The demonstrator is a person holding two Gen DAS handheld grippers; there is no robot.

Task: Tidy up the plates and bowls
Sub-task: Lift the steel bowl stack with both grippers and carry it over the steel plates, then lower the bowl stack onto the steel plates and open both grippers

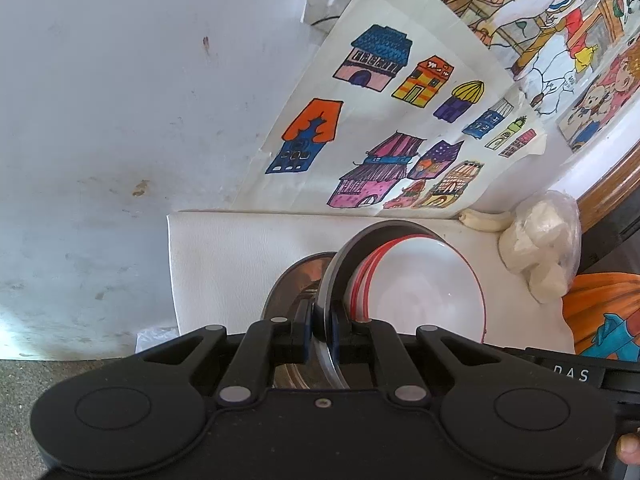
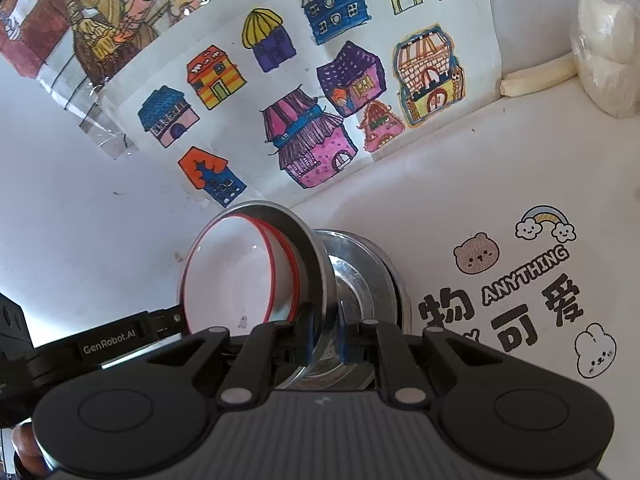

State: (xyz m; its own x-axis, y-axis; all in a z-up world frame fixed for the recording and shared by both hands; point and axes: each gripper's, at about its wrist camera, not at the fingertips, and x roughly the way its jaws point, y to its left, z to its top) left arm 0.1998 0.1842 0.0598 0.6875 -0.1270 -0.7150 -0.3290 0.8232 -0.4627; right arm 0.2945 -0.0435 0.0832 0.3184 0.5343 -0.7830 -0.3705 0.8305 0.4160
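Observation:
A steel plate [image 1: 334,280] carries a stack of white bowls with red rims [image 1: 424,292]. My left gripper [image 1: 322,330] is shut on the plate's rim on one side. My right gripper [image 2: 326,340] is shut on the rim on the opposite side, where the steel plate [image 2: 316,264] and the white red-rimmed bowls [image 2: 240,276] also show. The plate hangs just above a stack of steel bowls [image 1: 292,284], which also shows in the right wrist view [image 2: 360,280]. The left gripper's body [image 2: 108,338] shows at the left of the right wrist view.
A white mat [image 2: 500,184] with cartoon prints covers the table. Children's drawings of houses [image 1: 380,120] hang on the wall behind. A bag of white lumps [image 1: 540,248] and a pale stick [image 1: 480,220] lie at the mat's far corner. An orange item [image 1: 604,312] lies at the right.

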